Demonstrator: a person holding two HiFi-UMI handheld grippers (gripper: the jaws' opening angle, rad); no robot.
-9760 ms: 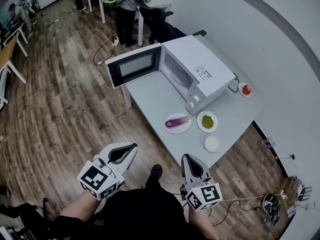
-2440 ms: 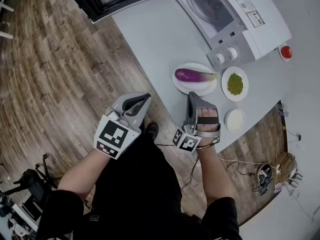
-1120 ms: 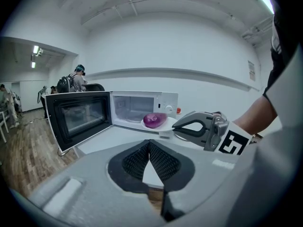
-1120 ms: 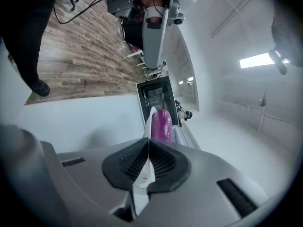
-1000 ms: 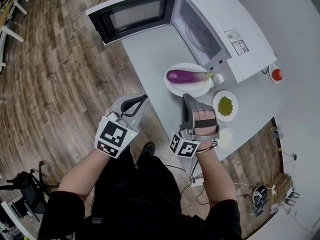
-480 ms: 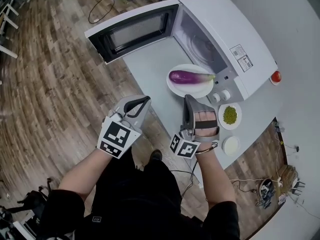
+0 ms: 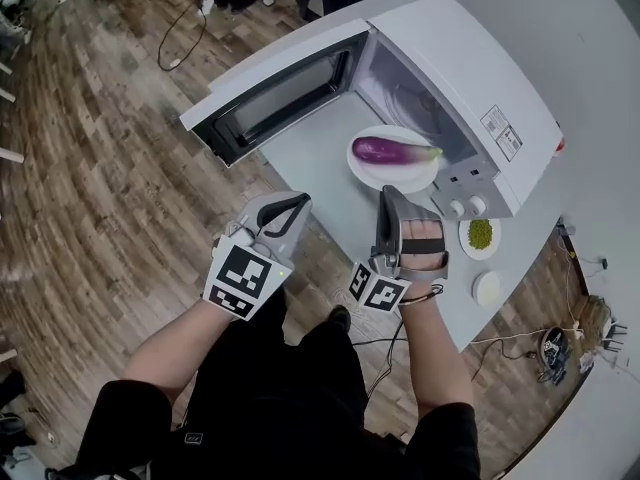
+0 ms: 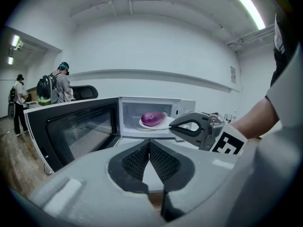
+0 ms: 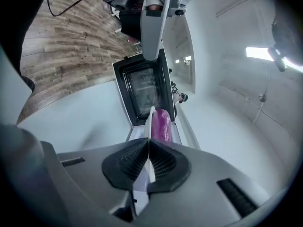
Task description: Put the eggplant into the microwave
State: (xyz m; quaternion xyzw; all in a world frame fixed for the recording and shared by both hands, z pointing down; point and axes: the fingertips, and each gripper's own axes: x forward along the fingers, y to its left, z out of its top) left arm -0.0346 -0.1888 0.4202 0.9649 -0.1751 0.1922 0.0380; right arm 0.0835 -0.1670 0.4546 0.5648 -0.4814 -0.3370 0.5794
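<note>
1 eggplant [image 7: 388,149] lies on 1 white plate [image 7: 372,175], right at the mouth of the 1 microwave [image 7: 470,68]; can't tell if it's past the sill. R gripper [image 7: 386,194]: jaws pinched tight on plate's near rim. L gripper [image 7: 299,206]: jaws together, nothing betw. them, over the floor just off the table's [image 7: 310,158] near-left edge, apart from plate. 1 door [image 7: 285,93] stands wide open to the left, so there's free room at the cavity front. 2 small dishes sit right of R gripper, 1 w/ green bits [image 7: 480,234] and 1 white [image 7: 487,288], both close to table's near edge.
</note>
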